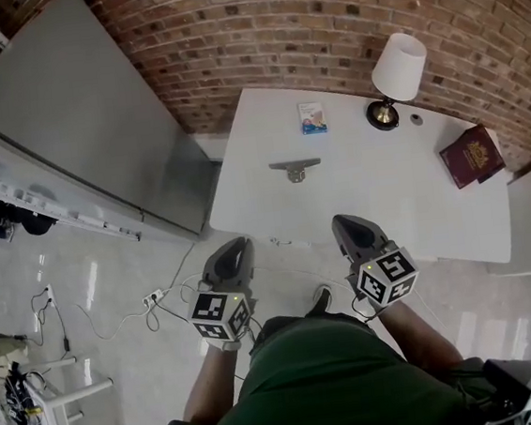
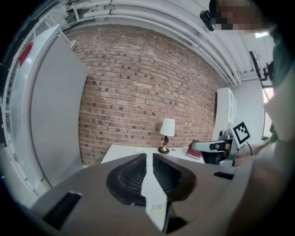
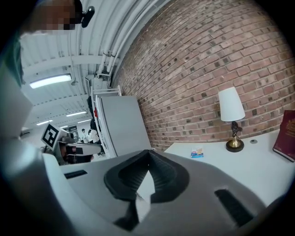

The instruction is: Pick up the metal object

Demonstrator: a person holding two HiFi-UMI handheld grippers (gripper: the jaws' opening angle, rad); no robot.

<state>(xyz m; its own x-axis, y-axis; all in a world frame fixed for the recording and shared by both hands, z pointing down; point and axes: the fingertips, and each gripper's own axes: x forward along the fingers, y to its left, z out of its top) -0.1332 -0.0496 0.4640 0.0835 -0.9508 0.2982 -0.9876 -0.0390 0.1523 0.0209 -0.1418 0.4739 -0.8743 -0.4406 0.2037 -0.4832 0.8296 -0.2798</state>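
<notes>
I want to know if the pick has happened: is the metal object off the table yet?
No, the metal object lies on the table, with nothing touching it.

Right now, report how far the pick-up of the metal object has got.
Done: nothing yet. The small grey T-shaped metal object lies untouched on the white table. In hand: nothing. The left gripper has only a narrow gap between its jaws, the right gripper is shut, and both are empty and clear of the object. Left: reach it, grip it, lift it.
</notes>
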